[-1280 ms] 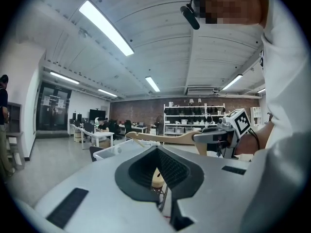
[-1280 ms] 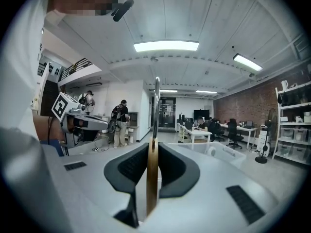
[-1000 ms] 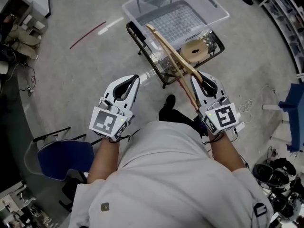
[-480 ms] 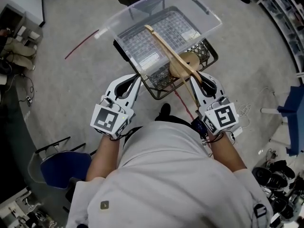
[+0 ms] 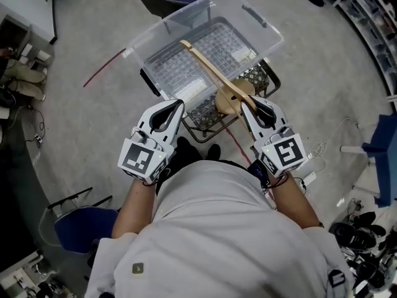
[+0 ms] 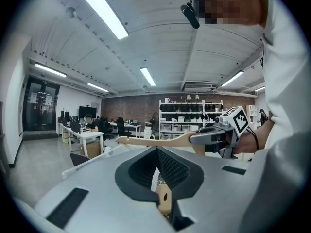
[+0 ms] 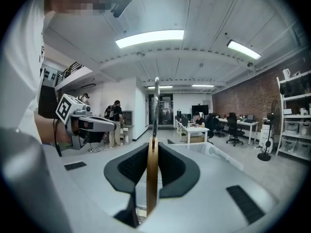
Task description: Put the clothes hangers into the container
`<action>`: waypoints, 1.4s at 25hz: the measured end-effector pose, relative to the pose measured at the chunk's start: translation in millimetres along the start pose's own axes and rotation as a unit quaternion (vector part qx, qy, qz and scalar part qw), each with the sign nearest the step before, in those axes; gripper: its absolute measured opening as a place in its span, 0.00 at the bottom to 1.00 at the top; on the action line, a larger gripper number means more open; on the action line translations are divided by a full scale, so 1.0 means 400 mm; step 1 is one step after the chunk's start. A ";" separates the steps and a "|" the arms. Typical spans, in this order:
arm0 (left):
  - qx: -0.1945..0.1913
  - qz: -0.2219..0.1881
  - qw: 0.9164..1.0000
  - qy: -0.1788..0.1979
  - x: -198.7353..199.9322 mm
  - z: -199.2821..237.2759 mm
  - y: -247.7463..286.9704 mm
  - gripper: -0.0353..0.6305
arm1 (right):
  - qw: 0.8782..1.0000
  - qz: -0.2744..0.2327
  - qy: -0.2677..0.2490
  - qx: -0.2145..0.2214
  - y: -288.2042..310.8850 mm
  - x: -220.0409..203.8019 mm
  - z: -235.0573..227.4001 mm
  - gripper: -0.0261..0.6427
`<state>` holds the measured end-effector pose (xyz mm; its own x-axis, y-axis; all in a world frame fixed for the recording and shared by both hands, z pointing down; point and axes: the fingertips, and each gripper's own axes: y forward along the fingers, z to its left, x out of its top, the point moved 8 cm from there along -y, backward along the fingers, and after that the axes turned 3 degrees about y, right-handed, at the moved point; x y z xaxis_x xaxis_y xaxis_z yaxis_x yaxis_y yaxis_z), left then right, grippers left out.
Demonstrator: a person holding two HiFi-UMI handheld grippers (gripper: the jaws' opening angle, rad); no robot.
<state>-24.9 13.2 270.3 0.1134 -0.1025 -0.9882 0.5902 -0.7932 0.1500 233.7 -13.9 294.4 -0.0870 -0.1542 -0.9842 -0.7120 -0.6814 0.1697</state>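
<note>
A clear plastic container (image 5: 260, 27) with a gridded bottom rests on a black wire basket (image 5: 257, 79) in front of me. My right gripper (image 5: 251, 104) is shut on a wooden clothes hanger (image 5: 208, 64), which slants up and left over the container's inside. In the right gripper view the hanger (image 7: 152, 178) stands edge-on between the jaws, with its metal hook (image 7: 156, 106) rising above. My left gripper (image 5: 177, 104) is beside the container's near edge, its tips together and holding nothing I can make out. The left gripper view shows the hanger (image 6: 150, 141) held by the right gripper (image 6: 218, 135).
A tan roll (image 5: 231, 98) lies in the wire basket by the right gripper. A red strip (image 5: 102, 70) lies on the grey floor to the left. A blue chair (image 5: 80, 228) stands behind me at the left, and blue furniture (image 5: 384, 148) is at the right edge.
The container and basket have come closer to both grippers. The hanger in the right gripper now reaches over the container's inside instead of its near corner.
</note>
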 end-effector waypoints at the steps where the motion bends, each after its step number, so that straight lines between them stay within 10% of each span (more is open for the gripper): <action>1: -0.001 -0.001 1.000 0.001 0.003 0.005 0.008 0.08 | 1.000 0.001 -0.001 0.002 0.010 0.001 -0.004 0.14; 20: -0.001 0.020 1.000 -0.019 -0.040 0.261 0.155 0.08 | 0.996 0.061 -0.036 0.059 0.317 0.043 -0.094 0.14; 35: 0.018 0.047 0.997 -0.057 -0.122 0.490 0.233 0.08 | 0.966 0.171 -0.107 0.159 0.653 0.044 -0.161 0.14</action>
<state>-132.1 -173.3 326.7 0.0745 -0.2433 -0.9671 0.5515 -0.7979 0.2432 91.0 -240.9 324.8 -0.4725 -0.1575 -0.8672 -0.7916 -0.3567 0.4961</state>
